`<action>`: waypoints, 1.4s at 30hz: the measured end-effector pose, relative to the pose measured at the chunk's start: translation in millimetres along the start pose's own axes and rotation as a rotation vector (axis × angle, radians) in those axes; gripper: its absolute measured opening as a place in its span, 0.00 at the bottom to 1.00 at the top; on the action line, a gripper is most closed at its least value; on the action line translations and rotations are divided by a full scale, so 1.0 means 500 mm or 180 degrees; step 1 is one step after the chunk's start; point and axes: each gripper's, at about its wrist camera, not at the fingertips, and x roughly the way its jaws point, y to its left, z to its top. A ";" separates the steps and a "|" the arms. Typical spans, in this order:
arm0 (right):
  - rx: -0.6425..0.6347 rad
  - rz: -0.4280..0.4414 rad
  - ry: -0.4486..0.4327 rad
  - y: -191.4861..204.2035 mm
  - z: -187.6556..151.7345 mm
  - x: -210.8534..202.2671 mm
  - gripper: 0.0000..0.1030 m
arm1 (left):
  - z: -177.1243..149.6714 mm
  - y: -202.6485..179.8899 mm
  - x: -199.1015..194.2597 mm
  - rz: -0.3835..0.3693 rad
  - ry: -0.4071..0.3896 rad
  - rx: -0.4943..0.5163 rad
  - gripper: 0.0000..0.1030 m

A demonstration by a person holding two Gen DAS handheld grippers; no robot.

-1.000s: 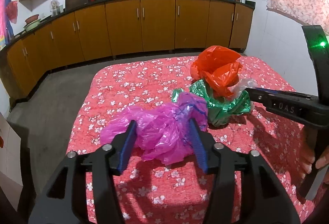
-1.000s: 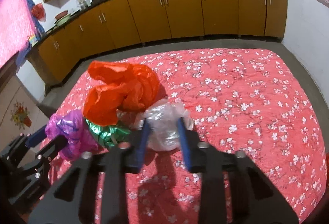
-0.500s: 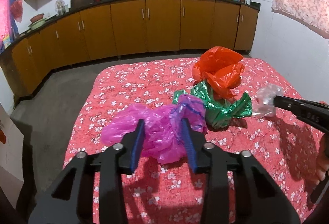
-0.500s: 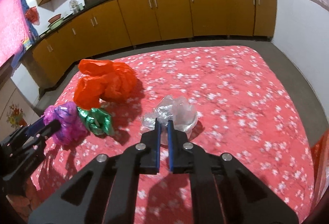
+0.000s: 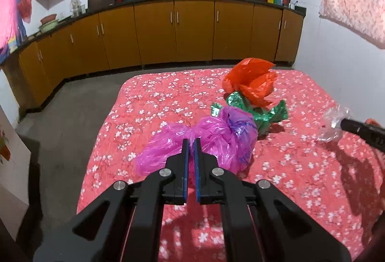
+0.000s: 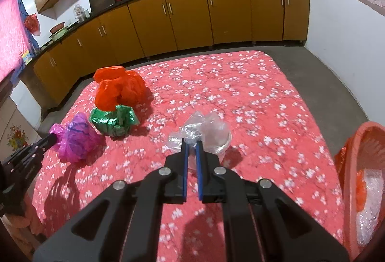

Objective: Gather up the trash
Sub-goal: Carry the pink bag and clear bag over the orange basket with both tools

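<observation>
**Ana:** As far as the two wrist views show, how far along is the collecting?

**Ben:** Early to middling, I'd judge. An orange basket (image 6: 361,180) at the right edge of the right wrist view already holds something pale and bubbly, though it's blurred there and I can't tell what. On the red floral cloth (image 6: 252,98), an orange bag (image 6: 118,91) and a crumpled green bag (image 6: 113,121) lie untouched, the orange one resting against the green.

**Ana:** And the two in hand?

**Ben:** The left gripper (image 5: 190,141) has its jaws pinched nearly together on a fold of the pink bag (image 5: 216,139); the bag's bulk bulges out to both sides of the blue pads and beyond the tips. The right gripper (image 6: 191,141) is likewise clamped tight, with a twist of the clear plastic bag (image 6: 204,132) caught between its tips, the rest puffed out just past them.

**Ana:** Are they off the cloth?

**Ben:** The clear one seems lifted, given the shadow under it. The pink one I can't call; it may be resting on the cloth.

**Ana:** So what's left?

**Ben:** Both gripped bags need to reach the basket, then the orange and green ones.
</observation>
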 end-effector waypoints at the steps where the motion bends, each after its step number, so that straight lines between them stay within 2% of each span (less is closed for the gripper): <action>1: 0.0007 -0.0003 -0.0004 -0.003 -0.003 -0.006 0.07 | 0.003 0.000 -0.002 -0.0011 0.0001 -0.0006 0.05; 3: 0.0008 -0.0003 -0.0014 -0.008 -0.004 -0.015 0.07 | 0.006 -0.002 -0.009 -0.0010 -0.0024 0.0000 0.08; 11: 0.0022 -0.0023 -0.0049 -0.023 -0.013 -0.044 0.07 | 0.001 -0.014 0.001 0.0013 0.0075 0.0000 0.08; 13: 0.0031 -0.0025 -0.0049 -0.028 -0.017 -0.049 0.07 | -0.004 -0.014 0.009 0.0035 0.0136 -0.0013 0.25; 14: 0.0029 -0.0030 -0.0047 -0.030 -0.018 -0.051 0.07 | -0.006 -0.015 0.014 0.0061 0.0155 -0.0019 0.42; 15: 0.0027 -0.0034 -0.0045 -0.031 -0.019 -0.052 0.07 | -0.009 -0.016 0.015 0.0069 0.0149 -0.0010 0.46; 17: 0.0021 -0.0049 -0.0048 -0.035 -0.021 -0.057 0.07 | -0.013 -0.023 0.022 0.0068 0.0174 0.0026 0.45; 19: 0.0017 -0.0071 -0.0051 -0.038 -0.021 -0.062 0.07 | -0.016 -0.026 0.025 0.0055 0.0189 0.0030 0.32; 20: 0.0018 -0.0078 -0.0054 -0.040 -0.021 -0.064 0.07 | -0.016 -0.027 0.027 0.0047 0.0198 0.0027 0.22; 24: 0.0030 -0.0109 -0.0074 -0.050 -0.020 -0.075 0.07 | -0.017 -0.031 0.018 0.0099 0.0152 0.0026 0.11; 36: 0.0004 -0.0118 -0.0195 -0.052 -0.031 -0.145 0.07 | -0.004 -0.070 -0.065 0.0094 -0.0032 0.0052 0.10; 42: 0.0034 -0.0152 -0.0284 -0.071 -0.039 -0.195 0.07 | 0.004 -0.119 -0.118 -0.0017 -0.0148 0.0114 0.10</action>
